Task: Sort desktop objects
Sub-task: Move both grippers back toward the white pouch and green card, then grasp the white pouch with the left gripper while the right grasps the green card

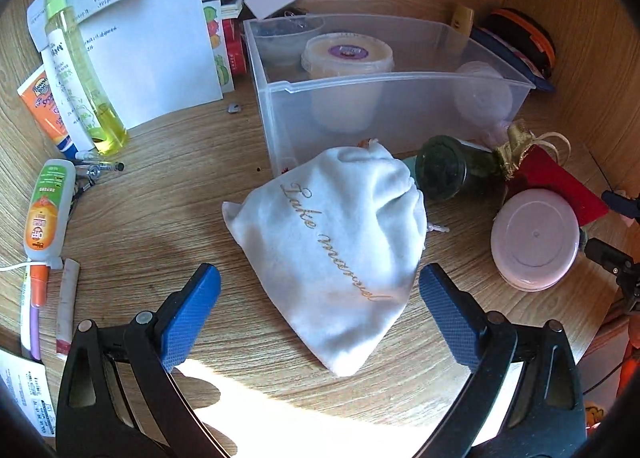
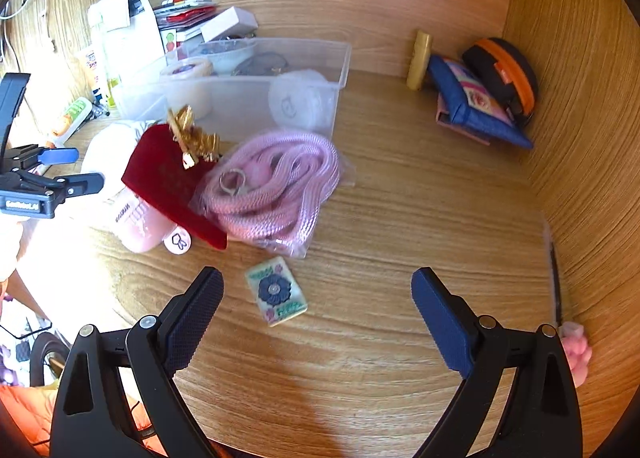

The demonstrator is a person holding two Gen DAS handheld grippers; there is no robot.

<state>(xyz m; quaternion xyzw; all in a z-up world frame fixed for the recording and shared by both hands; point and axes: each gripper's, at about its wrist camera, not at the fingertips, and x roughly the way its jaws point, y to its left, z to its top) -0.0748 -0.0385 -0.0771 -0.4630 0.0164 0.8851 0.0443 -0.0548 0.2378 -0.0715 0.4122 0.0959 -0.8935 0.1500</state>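
A white velvet pouch point(image 1: 340, 254) with gold script lies on the wooden desk, just ahead of my open left gripper point(image 1: 320, 298), whose blue pads flank its near end without touching. Behind it stands a clear plastic bin point(image 1: 360, 98) holding round tubs. My right gripper point(image 2: 318, 298) is open and empty above the desk; a small flowered card point(image 2: 277, 290) lies just ahead between its fingers. A pink cord in a clear bag point(image 2: 276, 186) and a red velvet pouch point(image 2: 168, 186) lie beyond. The left gripper point(image 2: 64, 170) also shows in the right wrist view.
A pink round tin point(image 1: 536, 242) and dark green jar point(image 1: 444, 170) sit right of the pouch. Bottles, tubes and papers point(image 1: 80, 70) crowd the left. A blue pouch point(image 2: 476, 106) and black-orange case point(image 2: 504, 74) lean in the back right corner by the wooden side wall.
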